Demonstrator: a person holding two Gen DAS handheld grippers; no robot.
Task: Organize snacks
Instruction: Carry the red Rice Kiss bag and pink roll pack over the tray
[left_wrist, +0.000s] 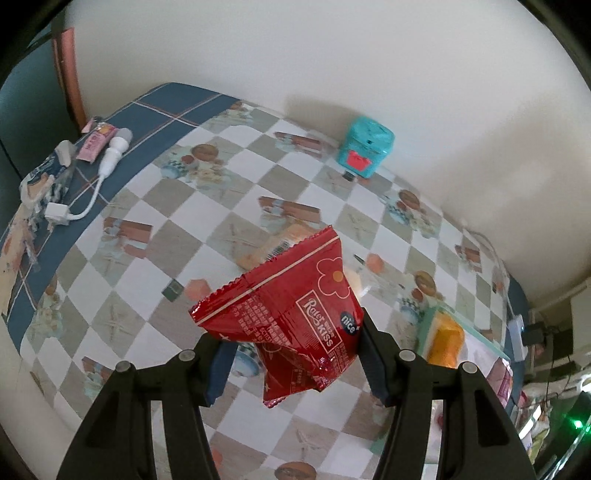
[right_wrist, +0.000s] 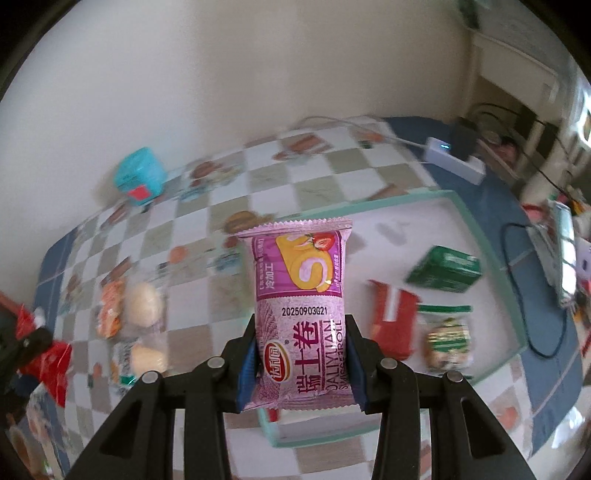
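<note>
- We are clamping the left gripper on a crinkly red foil snack packet, light, slippery and crushable, held aloft over the checked tablecloth.
- We are pinching the right gripper around a soft purple swiss-roll wrapper by its lower sides, above the mint-rimmed white tray.
- We are judging the green carton and red packet are crowding that tray.

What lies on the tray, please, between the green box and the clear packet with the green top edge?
Nothing: in the right wrist view, bare white tray floor separates the green box and clear packet.
</note>
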